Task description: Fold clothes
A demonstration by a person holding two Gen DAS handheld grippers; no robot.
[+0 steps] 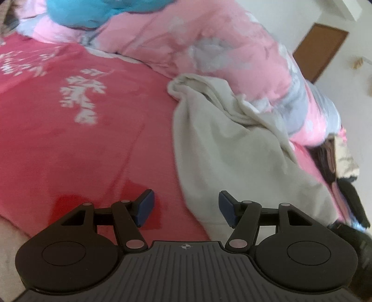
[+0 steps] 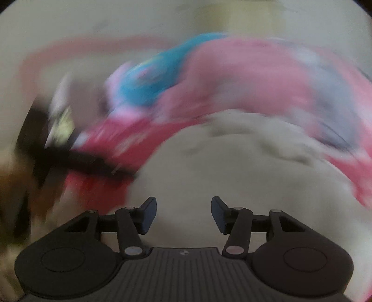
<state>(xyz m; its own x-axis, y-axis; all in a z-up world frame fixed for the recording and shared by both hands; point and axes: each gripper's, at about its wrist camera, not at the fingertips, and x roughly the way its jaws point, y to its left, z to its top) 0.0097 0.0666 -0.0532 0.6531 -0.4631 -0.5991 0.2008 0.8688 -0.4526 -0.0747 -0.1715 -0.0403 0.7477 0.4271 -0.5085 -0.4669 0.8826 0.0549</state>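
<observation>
A cream-white garment (image 1: 223, 148) lies crumpled on the red bedsheet (image 1: 69, 144), running from the pink quilt down toward my left gripper (image 1: 186, 208). That gripper is open, its blue pads wide apart, hovering over the garment's near left edge with nothing between them. In the right wrist view everything is smeared by motion. The same pale garment (image 2: 232, 167) fills the middle there, and my right gripper (image 2: 183, 215) is open just above it, holding nothing.
A pink and grey flowered quilt (image 1: 209, 46) is heaped along the far side of the bed, with a blue cloth (image 1: 93, 11) on top. Dark clothes (image 1: 348, 185) lie at the bed's right edge. A brown door (image 1: 320, 51) stands in the white wall.
</observation>
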